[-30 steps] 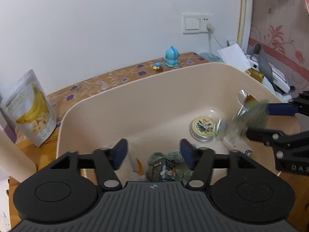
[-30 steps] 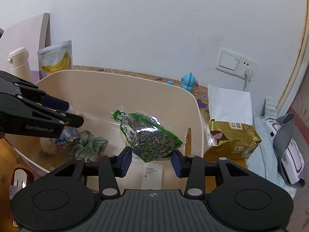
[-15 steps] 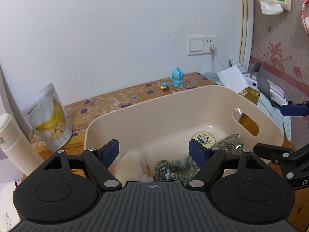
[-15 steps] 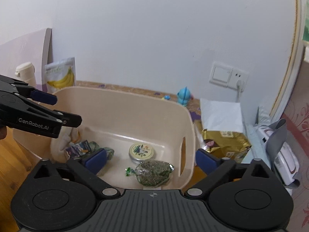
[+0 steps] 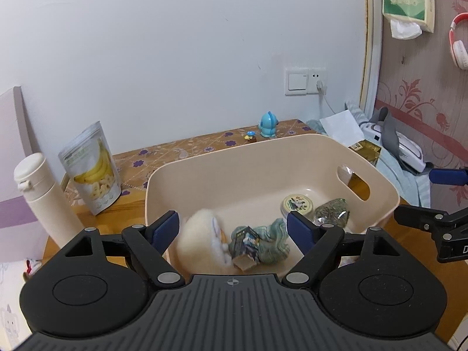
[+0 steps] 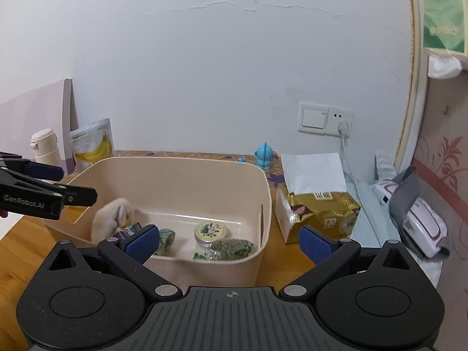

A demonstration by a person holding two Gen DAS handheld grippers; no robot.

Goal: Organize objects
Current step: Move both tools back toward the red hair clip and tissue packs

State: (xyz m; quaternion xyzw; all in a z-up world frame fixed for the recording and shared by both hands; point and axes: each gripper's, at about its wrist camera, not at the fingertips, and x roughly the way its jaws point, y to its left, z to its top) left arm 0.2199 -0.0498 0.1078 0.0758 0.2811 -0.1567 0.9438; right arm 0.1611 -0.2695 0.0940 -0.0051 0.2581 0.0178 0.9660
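The right gripper (image 6: 229, 244) has released the bag of dried herbs (image 6: 231, 246), which now lies inside the beige bin (image 6: 264, 204). Both grippers are withdrawn, fingers spread; left gripper (image 5: 233, 228) empty. Next item can follow

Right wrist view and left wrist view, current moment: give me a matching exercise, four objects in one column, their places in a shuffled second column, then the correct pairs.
Objects:
1. round tin
2. banana chip bag
3. gold packet
4. blue figurine

Places:
A. standing on the table, between the white bottle and the beige bin
B. on the table by the wall, beyond the bin's far rim
C. on the bin floor, next to the bag of dried greens
D. outside the bin, beside its handle wall

Pairs: 1-C, 2-A, 3-D, 4-B
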